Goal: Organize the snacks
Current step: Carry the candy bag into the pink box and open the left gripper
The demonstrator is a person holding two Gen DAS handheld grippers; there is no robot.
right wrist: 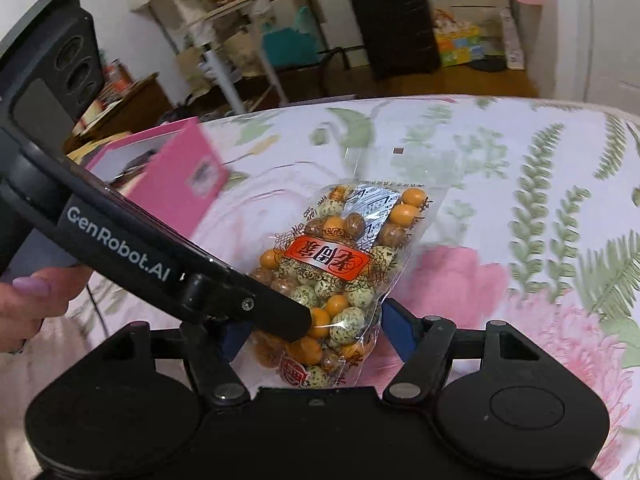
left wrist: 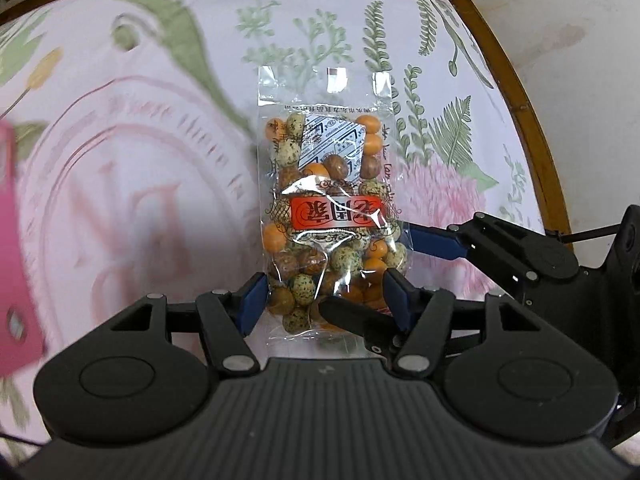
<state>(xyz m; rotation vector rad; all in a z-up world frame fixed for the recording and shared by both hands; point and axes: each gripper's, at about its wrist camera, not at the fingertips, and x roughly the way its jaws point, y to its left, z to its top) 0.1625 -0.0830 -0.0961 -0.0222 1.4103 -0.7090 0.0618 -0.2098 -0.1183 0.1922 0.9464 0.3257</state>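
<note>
Nearest the left wrist camera, the left gripper [left wrist: 326, 300] is closing its 2 blue-padded fingers [left wrist: 252, 300] against the bottom end of a clear snack bag [left wrist: 328, 204], one pad pressing on each side of the plastic. The bag is standing out from the fingers above the flowered cloth [left wrist: 140, 152], with its sealed top edge pointing away from the camera. It is holding orange, brown and green-speckled coated nuts, a white sachet and a red label with printed characters.

From the right side of that view, the right gripper [left wrist: 394, 252] is reaching in: 1 blue pad is lying along the bag's right edge and a black finger is crossing its lower part.

In the right wrist view, the right gripper [right wrist: 316, 332] is straddling the same bag's [right wrist: 340, 264] bottom end. Its right pad [right wrist: 396, 328] is sitting just beside the plastic, and the left pad is mostly hidden behind the left gripper's black body, printed "GenRobot.AI", so whether these fingers are actually pinching the bag cannot be told. A hand [right wrist: 24, 304] with a pale purple nail is gripping that body at the left edge.

Farther off, a pink box [right wrist: 176, 176] is resting on the cloth, blurred. Beyond the cloth, a black suitcase [right wrist: 396, 24] is standing on a wooden floor.
</note>
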